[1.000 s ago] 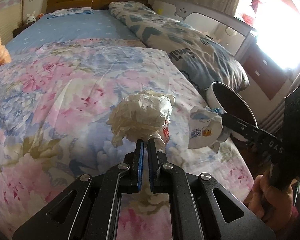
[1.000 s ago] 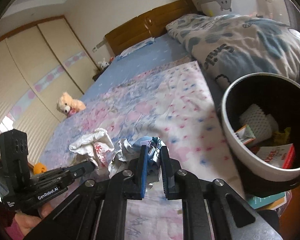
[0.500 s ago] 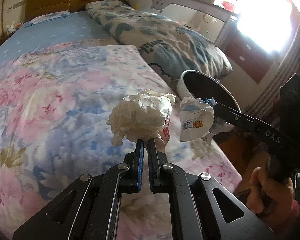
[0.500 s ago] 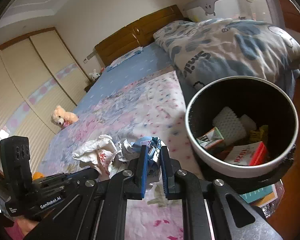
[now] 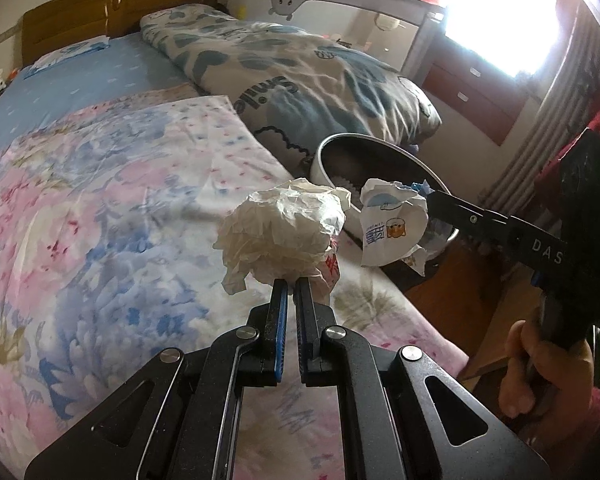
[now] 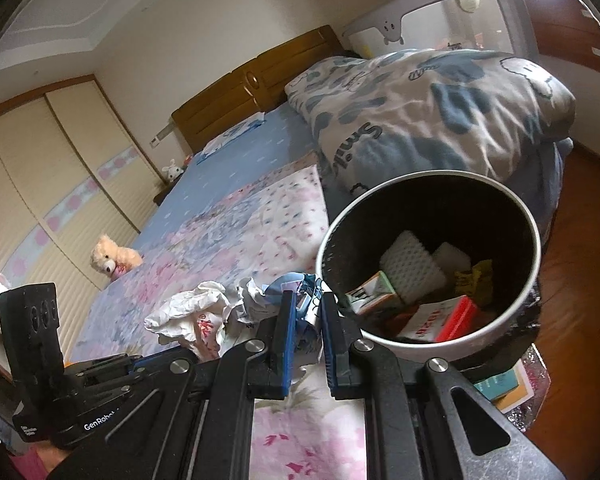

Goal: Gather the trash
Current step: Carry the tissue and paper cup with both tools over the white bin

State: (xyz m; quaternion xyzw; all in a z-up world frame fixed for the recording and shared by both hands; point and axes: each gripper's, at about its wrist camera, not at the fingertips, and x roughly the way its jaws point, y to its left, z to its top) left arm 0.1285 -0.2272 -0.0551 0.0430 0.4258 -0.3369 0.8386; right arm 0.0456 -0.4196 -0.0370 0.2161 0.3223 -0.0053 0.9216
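My left gripper is shut on a crumpled white paper ball and holds it above the floral bedspread near the bed's edge. My right gripper is shut on a crumpled blue-and-white printed wrapper, which also shows in the left wrist view at the rim of the round white bin. In the right wrist view the bin stands just right of my fingers, holding white foam, small cartons and a yellow wrapper. The paper ball shows there too.
The bed carries a floral cover and a rolled blue-grey quilt. A teddy bear sits on the bed's far side. The bin stands on the wooden floor beside the bed, with books below it.
Both grippers have moved right toward the bin with their trash. The bin now looks larger and closer in both views.
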